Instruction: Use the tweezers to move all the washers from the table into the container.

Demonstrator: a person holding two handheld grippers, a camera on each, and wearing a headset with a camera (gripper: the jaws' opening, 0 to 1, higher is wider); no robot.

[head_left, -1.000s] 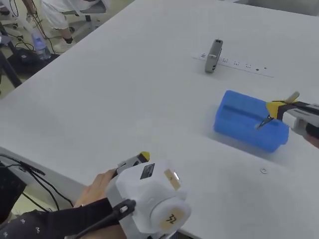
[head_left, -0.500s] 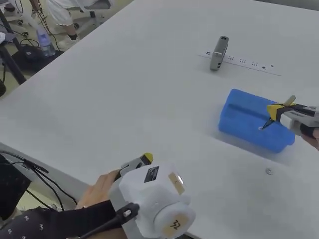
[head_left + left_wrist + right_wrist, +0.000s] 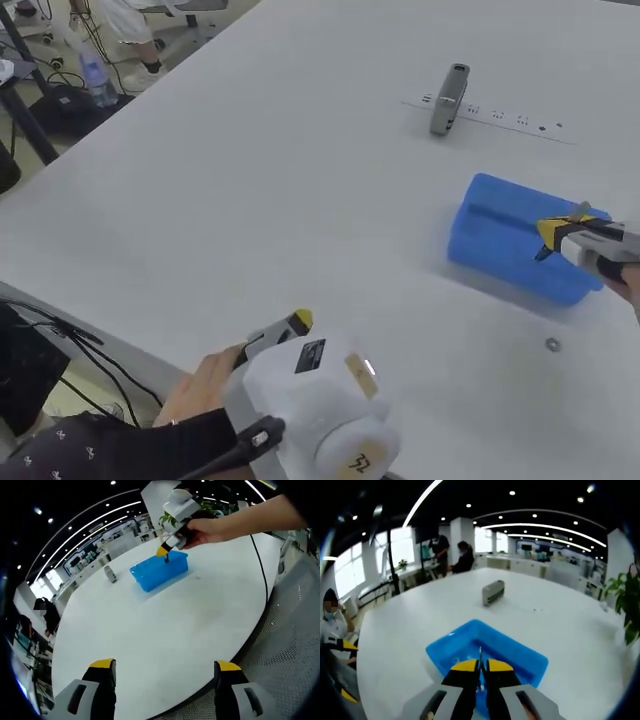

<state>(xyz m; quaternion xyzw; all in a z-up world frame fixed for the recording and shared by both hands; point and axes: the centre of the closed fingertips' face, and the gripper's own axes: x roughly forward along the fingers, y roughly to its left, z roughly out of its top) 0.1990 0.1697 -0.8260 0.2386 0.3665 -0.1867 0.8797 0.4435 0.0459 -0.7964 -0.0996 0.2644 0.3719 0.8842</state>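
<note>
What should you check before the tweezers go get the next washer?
1. Right gripper shut on the tweezers: ok.
2. Tweezer tips above the blue container: ok.
3. Tips empty: cannot tell, too small.
4. All washers off the table: not ok, one washer lies near the container.
5. Bare table between container and washer: ok.
6. Left gripper open, at the table's near edge, out of the way: ok.
</note>
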